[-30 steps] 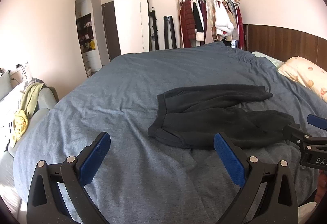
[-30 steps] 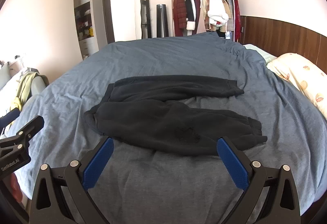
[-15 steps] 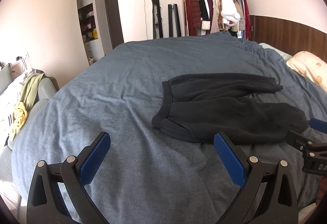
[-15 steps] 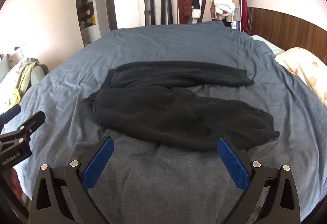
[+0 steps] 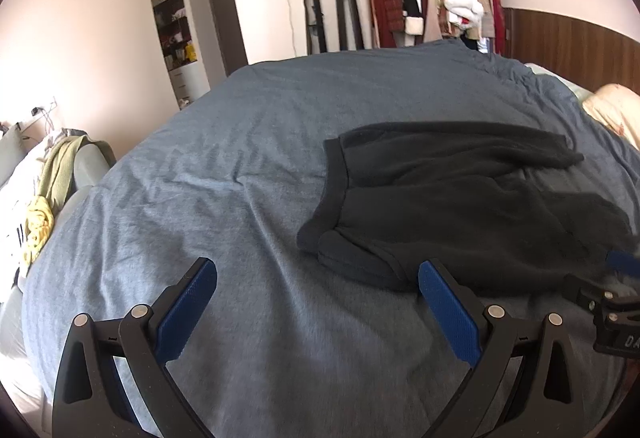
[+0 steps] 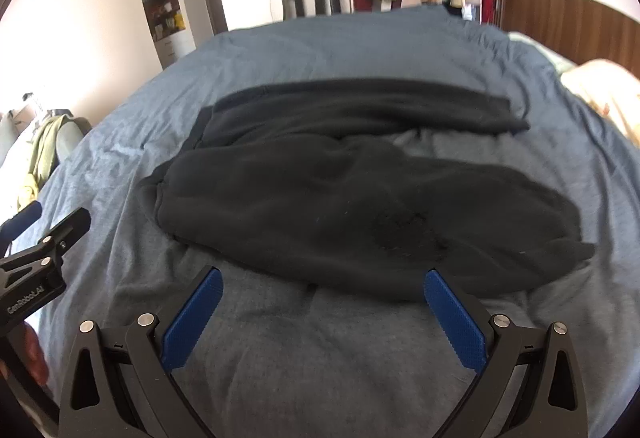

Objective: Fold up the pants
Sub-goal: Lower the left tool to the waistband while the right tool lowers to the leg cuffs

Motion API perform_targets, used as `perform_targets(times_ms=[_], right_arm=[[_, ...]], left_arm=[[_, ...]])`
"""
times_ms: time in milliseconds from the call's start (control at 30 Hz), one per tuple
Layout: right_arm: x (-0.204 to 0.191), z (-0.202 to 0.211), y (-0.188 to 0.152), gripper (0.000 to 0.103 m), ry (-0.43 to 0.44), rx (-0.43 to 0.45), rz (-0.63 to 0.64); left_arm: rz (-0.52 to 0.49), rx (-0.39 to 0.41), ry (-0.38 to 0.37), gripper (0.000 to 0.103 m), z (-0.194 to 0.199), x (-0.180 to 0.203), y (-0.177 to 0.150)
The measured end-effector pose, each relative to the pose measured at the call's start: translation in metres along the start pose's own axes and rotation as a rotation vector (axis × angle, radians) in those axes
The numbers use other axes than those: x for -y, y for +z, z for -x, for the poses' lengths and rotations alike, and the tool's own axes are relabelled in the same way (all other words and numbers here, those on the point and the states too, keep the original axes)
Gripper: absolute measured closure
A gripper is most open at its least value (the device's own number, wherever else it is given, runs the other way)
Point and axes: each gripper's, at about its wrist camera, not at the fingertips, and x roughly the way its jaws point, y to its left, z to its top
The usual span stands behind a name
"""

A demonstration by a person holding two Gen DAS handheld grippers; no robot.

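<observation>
Black pants (image 6: 340,198) lie spread on the blue-grey bed (image 6: 360,46), legs pointing right. Just short of the pants, the right tool (image 6: 322,312) hovers, blue pads wide apart.

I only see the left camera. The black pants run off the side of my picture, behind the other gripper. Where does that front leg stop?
Observer: In the right camera the front leg of the pants stops at a cuff lying on the blanket, just beyond the right finger's tip.
Child: Is that other gripper holding anything?
Observer: No. The right gripper is open, its fingertips at the near edge of the pants, gripping no cloth.
</observation>
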Motion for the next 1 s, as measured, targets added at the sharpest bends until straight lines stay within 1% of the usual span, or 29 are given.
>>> perform_targets(times_ms=[33,67,167,267,367,433,500,533,600,667,700,733,800,900,1000], right_arm=[[0.001,-0.004,0.002,0.001,0.013,-0.008,-0.01],[0.004,-0.009,0.004,0.001,0.044,-0.019,-0.035],[0.008,-0.021,0.01,0.003,0.08,-0.054,-0.083],[0.007,-0.035,0.019,0.007,0.095,-0.128,-0.116],[0.006,-0.044,0.027,0.011,0.103,-0.223,-0.16],[0.005,-0.049,0.033,0.014,0.102,-0.27,-0.189],[0.002,-0.05,0.039,0.015,0.096,-0.321,-0.224],[0.001,-0.05,0.042,0.016,0.088,-0.338,-0.24],[0.001,-0.049,0.045,0.017,0.076,-0.366,-0.28],[0.004,-0.048,0.043,0.017,0.066,-0.395,-0.337],[0.008,-0.047,0.042,0.017,0.07,-0.406,-0.357],[0.01,-0.047,0.039,0.019,0.072,-0.419,-0.38],[0.017,-0.051,0.034,0.022,0.083,-0.448,-0.413],[0.025,-0.064,0.031,0.027,0.107,-0.493,-0.448],[0.033,-0.076,0.025,0.03,0.139,-0.536,-0.512]], left_arm=[[0.004,0.004,-0.001,0.001,-0.004,0.001,0.003],[0.003,0.002,-0.005,0.001,-0.007,0.002,0.005],[-0.002,-0.035,-0.016,0.003,-0.02,0.005,0.014],[-0.021,-0.118,-0.037,0.009,-0.035,0.007,0.026],[-0.021,-0.194,-0.054,0.011,-0.045,0.005,0.038],[-0.01,-0.248,-0.068,0.015,-0.052,0.001,0.046],[0.013,-0.307,-0.087,0.022,-0.058,-0.003,0.051],[0.028,-0.338,-0.097,0.023,-0.061,-0.005,0.053],[0.051,-0.382,-0.117,0.024,-0.065,-0.007,0.054],[0.047,-0.415,-0.118,0.026,-0.069,-0.006,0.051],[0.04,-0.431,-0.114,0.028,-0.071,-0.004,0.049],[0.034,-0.448,-0.111,0.031,-0.074,-0.002,0.046],[0.031,-0.469,-0.109,0.036,-0.078,0.001,0.042],[0.033,-0.49,-0.098,0.038,-0.085,0.004,0.04],[0.067,-0.52,-0.114,0.043,-0.094,0.006,0.04]])
